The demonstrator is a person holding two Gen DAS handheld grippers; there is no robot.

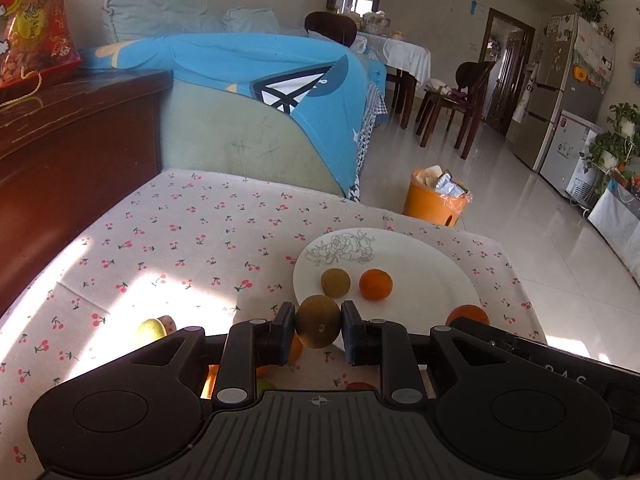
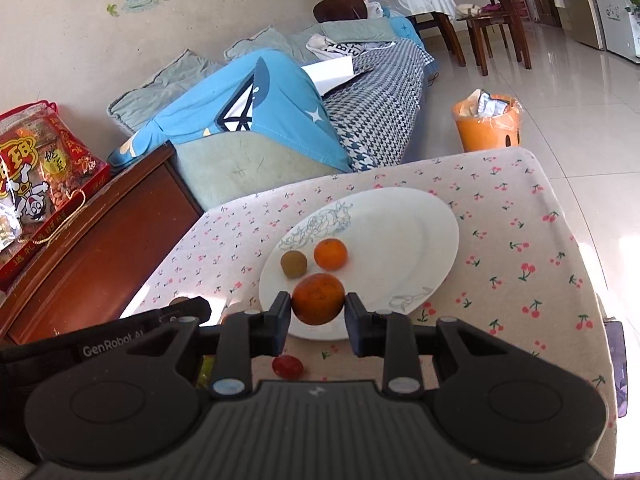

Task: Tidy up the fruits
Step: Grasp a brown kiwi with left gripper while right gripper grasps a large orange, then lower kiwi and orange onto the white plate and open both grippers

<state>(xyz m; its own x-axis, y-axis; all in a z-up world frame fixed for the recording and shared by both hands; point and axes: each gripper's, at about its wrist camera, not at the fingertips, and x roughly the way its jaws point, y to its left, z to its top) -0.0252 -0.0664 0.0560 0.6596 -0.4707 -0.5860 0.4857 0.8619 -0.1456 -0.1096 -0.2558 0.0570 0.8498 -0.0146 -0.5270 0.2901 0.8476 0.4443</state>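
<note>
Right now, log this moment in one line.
left claw: shut on kiwi | right claw: shut on orange | plate: one kiwi, one orange

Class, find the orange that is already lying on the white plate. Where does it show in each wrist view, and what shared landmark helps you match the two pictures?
Left wrist view: the orange on the plate lies just right of centre, right of the kiwi on the plate.
Right wrist view: the same orange lies at centre, up and right of that kiwi.
Shared landmark: the orange waste bin on the floor.
</note>
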